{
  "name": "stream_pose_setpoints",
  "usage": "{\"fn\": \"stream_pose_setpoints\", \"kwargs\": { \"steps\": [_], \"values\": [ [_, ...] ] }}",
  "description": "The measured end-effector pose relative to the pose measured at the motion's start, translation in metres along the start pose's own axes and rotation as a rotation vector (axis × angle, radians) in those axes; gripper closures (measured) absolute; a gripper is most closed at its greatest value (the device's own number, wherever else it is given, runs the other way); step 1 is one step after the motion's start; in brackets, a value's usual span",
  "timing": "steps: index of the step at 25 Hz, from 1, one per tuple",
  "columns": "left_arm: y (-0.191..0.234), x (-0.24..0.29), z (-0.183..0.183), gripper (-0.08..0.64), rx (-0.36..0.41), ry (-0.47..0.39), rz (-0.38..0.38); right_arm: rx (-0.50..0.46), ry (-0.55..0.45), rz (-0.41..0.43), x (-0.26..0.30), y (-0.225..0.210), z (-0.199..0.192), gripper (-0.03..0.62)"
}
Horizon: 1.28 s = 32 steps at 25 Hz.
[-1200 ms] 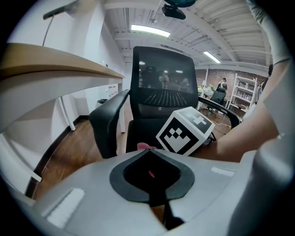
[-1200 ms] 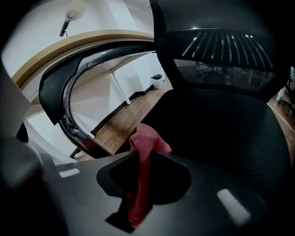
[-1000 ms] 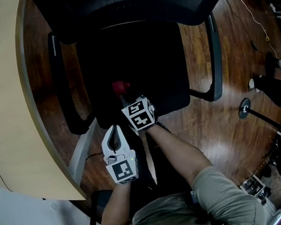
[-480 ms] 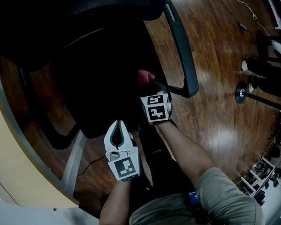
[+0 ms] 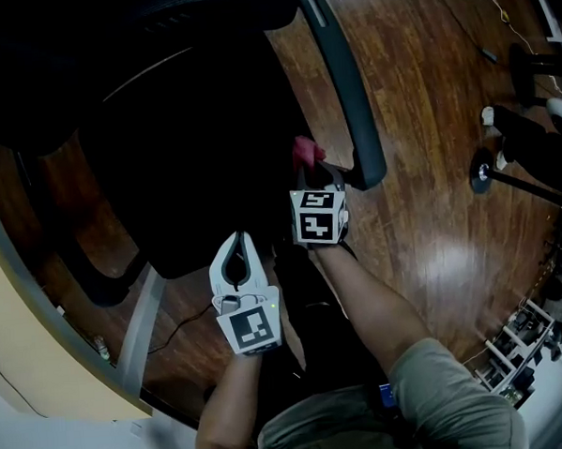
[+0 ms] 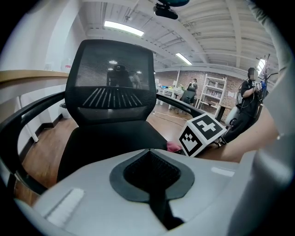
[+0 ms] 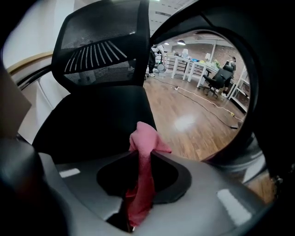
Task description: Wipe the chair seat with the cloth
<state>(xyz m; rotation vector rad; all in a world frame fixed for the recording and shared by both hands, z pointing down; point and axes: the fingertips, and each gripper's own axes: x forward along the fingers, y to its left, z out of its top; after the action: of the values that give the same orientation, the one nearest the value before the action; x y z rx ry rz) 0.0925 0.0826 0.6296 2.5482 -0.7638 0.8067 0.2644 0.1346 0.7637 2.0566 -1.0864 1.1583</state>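
Note:
The black chair seat [image 5: 193, 158] fills the upper left of the head view. My right gripper [image 5: 311, 168] is shut on a pink cloth [image 5: 307, 152] at the seat's right edge, just beside the right armrest [image 5: 344, 84]. In the right gripper view the cloth [image 7: 144, 152] runs between the jaws and sticks out past the tips over the seat [image 7: 92, 124]. My left gripper [image 5: 237, 240] hangs at the seat's front edge with its tips together and nothing between them. The left gripper view shows the seat [image 6: 106, 143], the mesh backrest [image 6: 110, 78] and the cloth [image 6: 174, 147].
A curved beige desk edge [image 5: 22, 307] runs down the left, close to the chair's left armrest [image 5: 86, 267]. Wooden floor [image 5: 428, 164] lies to the right, with a round stand base [image 5: 485, 171] and cables. People and shelving are far off in the gripper views.
My right gripper has carried the pink cloth rightward across the seat to the edge by the right armrest. The left gripper has shifted slightly along the seat's front.

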Motion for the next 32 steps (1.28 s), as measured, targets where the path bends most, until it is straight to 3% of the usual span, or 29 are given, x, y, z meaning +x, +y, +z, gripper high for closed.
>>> {"fn": "stream_pose_setpoints", "kwargs": {
  "steps": [10, 14, 17, 23, 32],
  "values": [
    [0.046, -0.022, -0.004, 0.555, -0.052, -0.016, 0.099, -0.073, -0.072, 0.037, -0.017, 0.029, 0.022, 0.522],
    [0.079, -0.044, -0.011, 0.555, -0.066, -0.013, 0.163, -0.130, -0.118, 0.165, -0.038, 0.092, 0.029, 0.522],
    [0.107, -0.062, -0.017, 0.555, -0.090, -0.040, 0.217, -0.218, -0.141, 0.286, -0.055, 0.156, 0.026, 0.521],
    [0.154, -0.105, -0.049, 0.555, -0.144, -0.009, 0.294, -0.398, -0.142, 0.501, -0.086, 0.279, 0.000, 0.520],
    [0.196, -0.144, -0.072, 0.555, -0.206, -0.004, 0.342, -0.483, -0.060, 0.613, -0.098, 0.371, -0.052, 0.520]
  ]
}}
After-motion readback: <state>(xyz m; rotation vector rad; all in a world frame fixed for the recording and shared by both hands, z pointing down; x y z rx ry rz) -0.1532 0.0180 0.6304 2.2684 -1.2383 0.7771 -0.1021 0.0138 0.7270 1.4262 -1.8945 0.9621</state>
